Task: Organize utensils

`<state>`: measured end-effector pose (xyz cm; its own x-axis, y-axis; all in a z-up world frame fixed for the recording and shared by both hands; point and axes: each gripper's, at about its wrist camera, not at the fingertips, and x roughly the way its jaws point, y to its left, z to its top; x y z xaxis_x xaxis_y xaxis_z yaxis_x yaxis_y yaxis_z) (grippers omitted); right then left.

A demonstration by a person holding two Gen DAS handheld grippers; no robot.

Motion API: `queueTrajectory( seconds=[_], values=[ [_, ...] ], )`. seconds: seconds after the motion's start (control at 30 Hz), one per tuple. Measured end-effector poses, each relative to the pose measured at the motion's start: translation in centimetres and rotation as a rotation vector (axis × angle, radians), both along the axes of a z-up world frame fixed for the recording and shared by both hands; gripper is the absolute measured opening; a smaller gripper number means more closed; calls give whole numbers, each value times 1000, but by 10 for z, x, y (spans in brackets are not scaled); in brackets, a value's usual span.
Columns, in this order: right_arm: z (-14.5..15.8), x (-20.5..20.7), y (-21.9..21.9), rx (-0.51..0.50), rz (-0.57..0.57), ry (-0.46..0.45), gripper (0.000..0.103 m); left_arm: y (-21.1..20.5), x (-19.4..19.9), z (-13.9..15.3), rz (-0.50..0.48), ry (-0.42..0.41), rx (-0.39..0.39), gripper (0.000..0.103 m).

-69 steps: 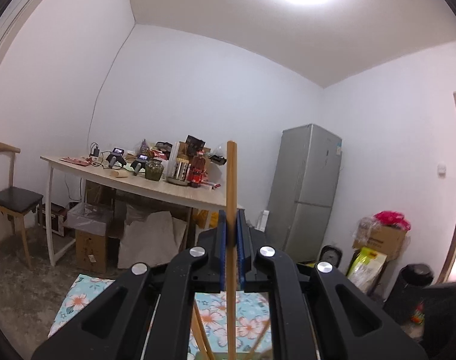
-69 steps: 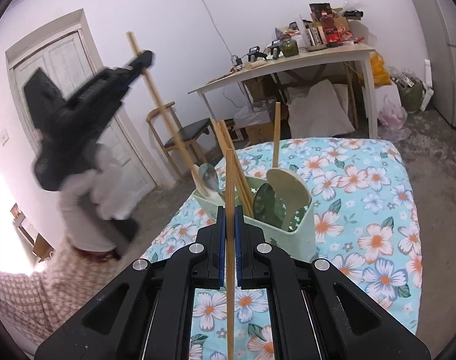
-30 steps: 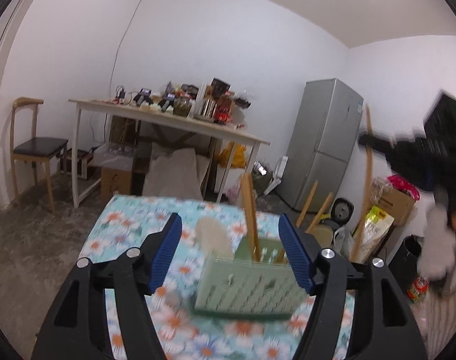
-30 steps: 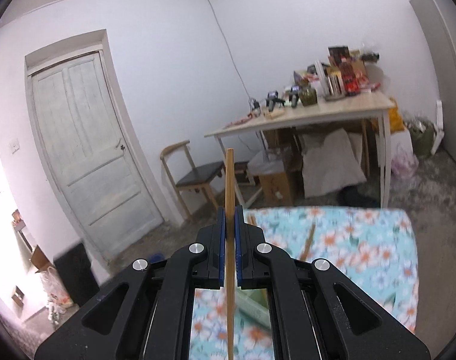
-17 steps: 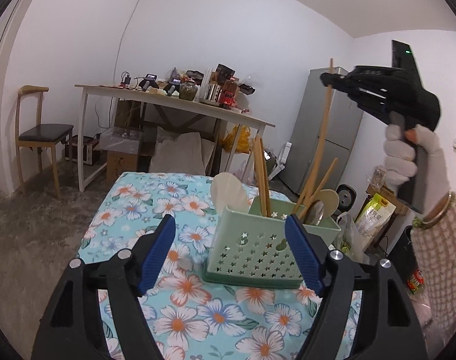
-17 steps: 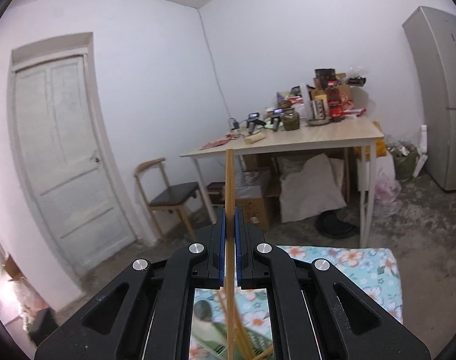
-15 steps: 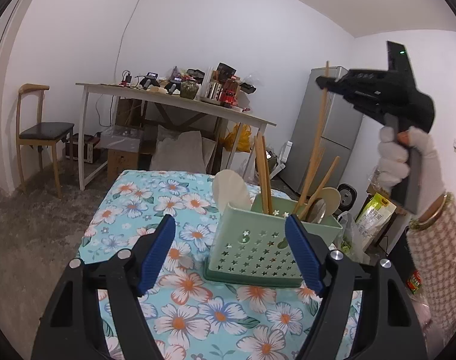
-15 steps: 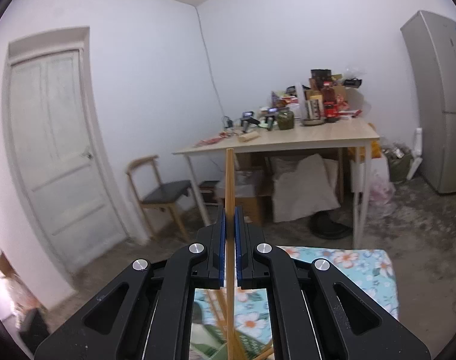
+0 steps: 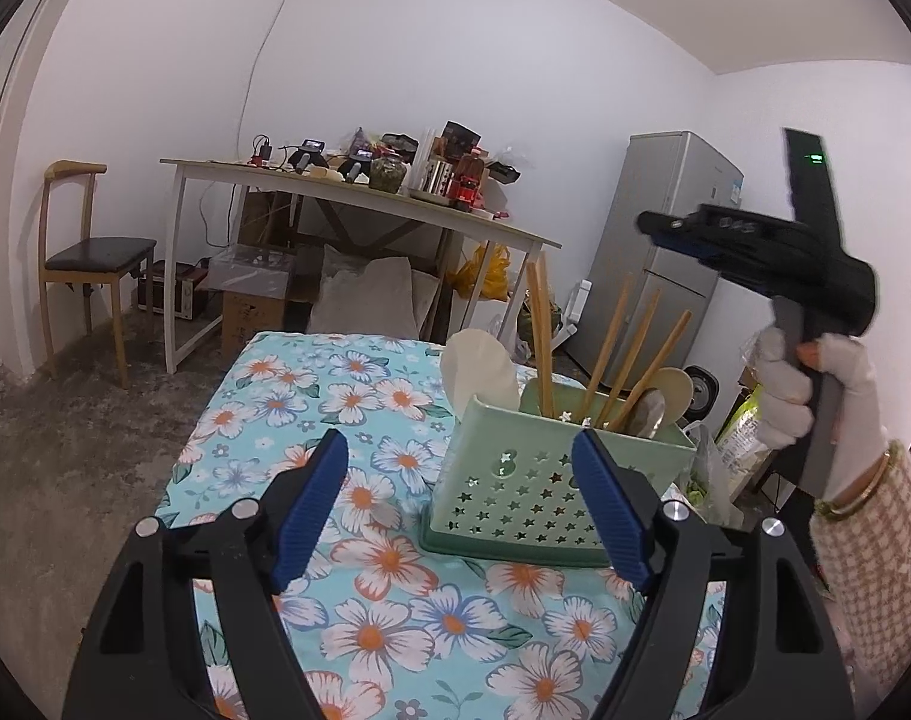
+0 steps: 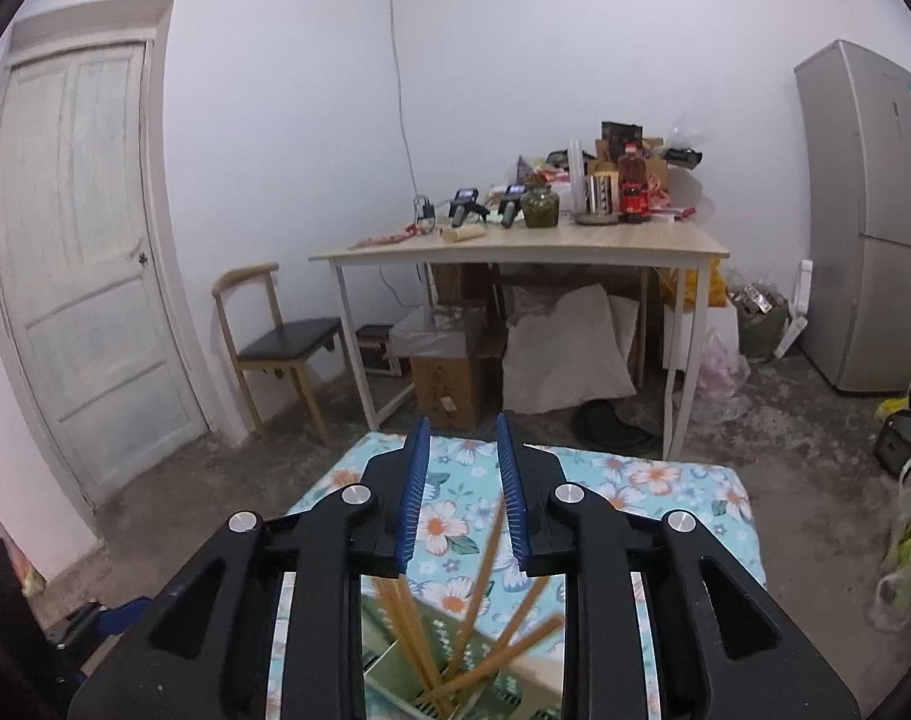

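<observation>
Left gripper (image 9: pixel 458 468) wide apart, empty, facing caddy (image 9: pixel 551 480). Right gripper (image 10: pixel 462 462) opening, nothing between; chopsticks (image 10: pixel 485 564) glimpsed below only here.

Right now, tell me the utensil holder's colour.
Pale green utensil holder, star-shaped cutouts; left wrist view shows it best.

White walls enclose a rough grey floor (image 10: pixel 785 450), where a cluttered wooden desk (image 10: pixel 515 249) stands between a wooden chair (image 10: pixel 275 348) by a pale panelled door (image 10: pixel 83 264) and a grey fridge (image 10: pixel 869 222).
</observation>
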<state>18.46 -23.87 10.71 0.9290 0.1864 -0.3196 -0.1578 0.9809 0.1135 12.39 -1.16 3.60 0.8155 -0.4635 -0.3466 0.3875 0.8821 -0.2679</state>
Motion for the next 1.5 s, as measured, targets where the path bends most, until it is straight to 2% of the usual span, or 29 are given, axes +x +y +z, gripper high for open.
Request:
queueTrajectory(
  seconds=[0.17, 0.37, 0.57, 0.67, 0.77, 0.93, 0.97, 1.03, 1.2, 1.5],
  values=[
    [2, -42, -17, 63, 4, -28, 30, -5, -6, 4, -9, -5, 10, 78],
    [-13, -83, -41, 148, -8, -24, 44, -4, -10, 8, 1, -17, 11, 80],
    [-67, -97, -59, 274, -33, 146, 48, -6, -13, 3, -5, 16, 10, 80],
    [-92, -106, -56, 299, -55, 213, 50, -12, -17, 0, 10, 48, 34, 86],
    [-108, -113, -46, 265, -73, 258, 55, -19, -23, -3, 32, 69, 67, 91],
    [-121, -129, -28, 163, -103, 285, 70, -30, -32, -4, 80, 97, 145, 93],
    [-124, -135, -26, 149, -106, 283, 71, -33, -34, -4, 99, 98, 166, 94],
    [-125, -142, -23, 118, -118, 273, 82, -36, -37, -3, 130, 94, 194, 97],
    [-119, -150, -20, 64, -175, 228, 95, -41, -39, 1, 176, 80, 248, 97],
    [-122, -147, -22, 50, -224, 227, 95, -44, -35, 1, 186, 80, 270, 97]
  ],
)
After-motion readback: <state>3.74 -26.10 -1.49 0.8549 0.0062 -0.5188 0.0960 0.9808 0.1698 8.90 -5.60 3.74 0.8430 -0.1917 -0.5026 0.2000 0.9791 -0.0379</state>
